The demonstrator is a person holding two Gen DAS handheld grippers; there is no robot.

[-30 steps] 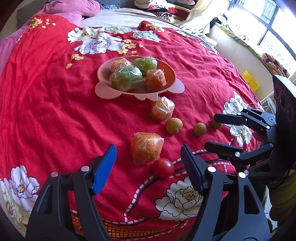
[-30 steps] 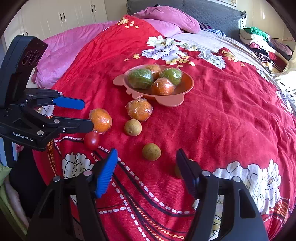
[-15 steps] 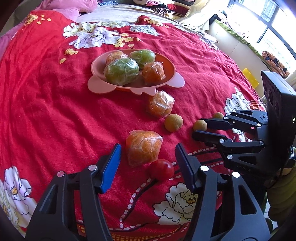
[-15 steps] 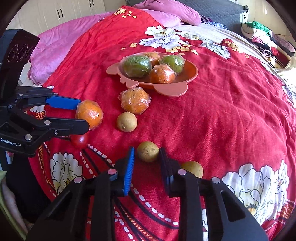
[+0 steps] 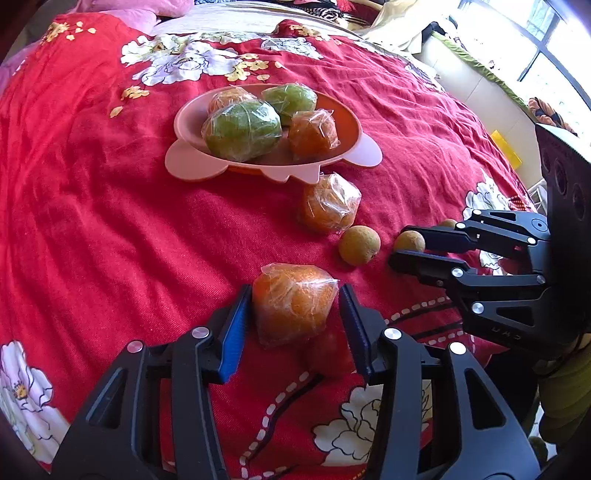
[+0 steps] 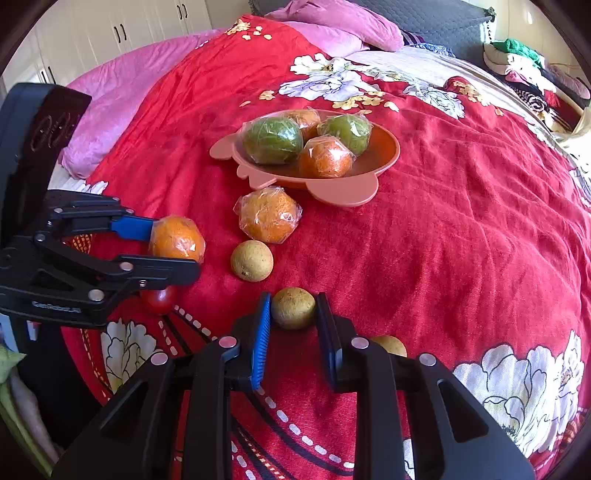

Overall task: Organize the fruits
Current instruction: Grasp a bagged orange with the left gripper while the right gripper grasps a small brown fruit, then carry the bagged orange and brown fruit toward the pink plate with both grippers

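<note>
A pink plate (image 5: 192,162) (image 6: 343,192) on the red bedspread holds several wrapped green and orange fruits. My left gripper (image 5: 295,317) (image 6: 173,247) is shut on a wrapped orange (image 5: 291,306) (image 6: 177,240) that rests on the bedspread. My right gripper (image 6: 293,317) (image 5: 408,245) is shut on a small tan fruit (image 6: 293,308) (image 5: 409,240). Another wrapped orange (image 5: 328,208) (image 6: 267,214) and a second tan fruit (image 5: 359,245) (image 6: 252,260) lie between the grippers and the plate. A third tan fruit (image 6: 389,345) lies behind the right finger. A red tomato (image 6: 159,299) lies under the left gripper.
Pink pillows (image 6: 332,26) lie at the head of the bed. White cupboards (image 6: 110,33) stand beyond the bed's left side. A window and a yellow object (image 5: 506,147) are at the right of the left wrist view. The bed edge is near both grippers.
My left gripper moved forward and shut on the wrapped orange. My right gripper moved forward and shut on the small tan fruit.
</note>
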